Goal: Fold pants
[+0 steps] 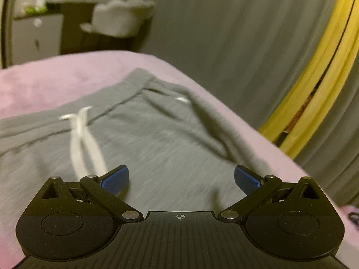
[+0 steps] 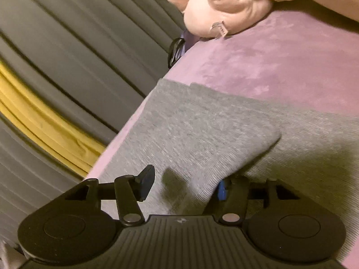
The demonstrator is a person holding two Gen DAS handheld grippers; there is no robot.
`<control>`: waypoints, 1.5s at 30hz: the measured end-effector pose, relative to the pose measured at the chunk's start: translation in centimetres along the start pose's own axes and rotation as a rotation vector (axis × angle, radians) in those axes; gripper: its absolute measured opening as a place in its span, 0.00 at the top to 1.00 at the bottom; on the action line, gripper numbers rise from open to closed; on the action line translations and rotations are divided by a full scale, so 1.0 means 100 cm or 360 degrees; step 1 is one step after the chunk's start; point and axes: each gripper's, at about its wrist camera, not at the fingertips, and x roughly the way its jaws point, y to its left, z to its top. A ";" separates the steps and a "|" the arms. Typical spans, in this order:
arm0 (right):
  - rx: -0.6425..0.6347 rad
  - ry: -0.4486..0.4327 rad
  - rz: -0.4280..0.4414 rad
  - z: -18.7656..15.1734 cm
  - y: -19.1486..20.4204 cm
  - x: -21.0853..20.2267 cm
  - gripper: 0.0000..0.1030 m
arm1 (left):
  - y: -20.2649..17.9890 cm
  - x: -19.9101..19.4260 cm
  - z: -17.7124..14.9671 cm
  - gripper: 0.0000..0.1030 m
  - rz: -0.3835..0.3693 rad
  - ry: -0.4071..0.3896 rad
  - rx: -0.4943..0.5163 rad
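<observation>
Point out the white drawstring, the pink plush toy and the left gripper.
white drawstring [image 1: 78, 139], left wrist view, middle of the cords.
pink plush toy [image 2: 226, 2], right wrist view, its rounded body.
left gripper [image 1: 181, 179], left wrist view, midway between fingertips.

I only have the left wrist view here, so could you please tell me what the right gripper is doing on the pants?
Observer: The right gripper is open over the leg end of the gray pants, with cloth between its fingers.
Operator: Thank you. Is the leg lying flat there?
Observer: No, a fold of the leg is raised, peaking near the gripper's right finger.
Operator: Is anything else on the bed at that end?
Observer: Yes, a pink plush toy sits on the purple blanket beyond the hems, apart from the pants.
</observation>
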 end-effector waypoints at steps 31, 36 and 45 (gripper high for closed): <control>0.0189 0.0211 0.0351 0.022 -0.030 -0.057 0.93 | 0.058 -0.003 0.081 0.14 -0.0432 0.0154 -0.0458; 0.0183 0.0385 0.0250 0.003 -0.024 -0.033 0.90 | 0.029 0.052 0.071 0.03 -0.0495 0.0309 -0.0455; 0.0116 0.0338 0.0266 -0.006 -0.030 -0.011 0.92 | 0.004 0.126 0.057 0.66 -0.0447 0.0513 -0.0516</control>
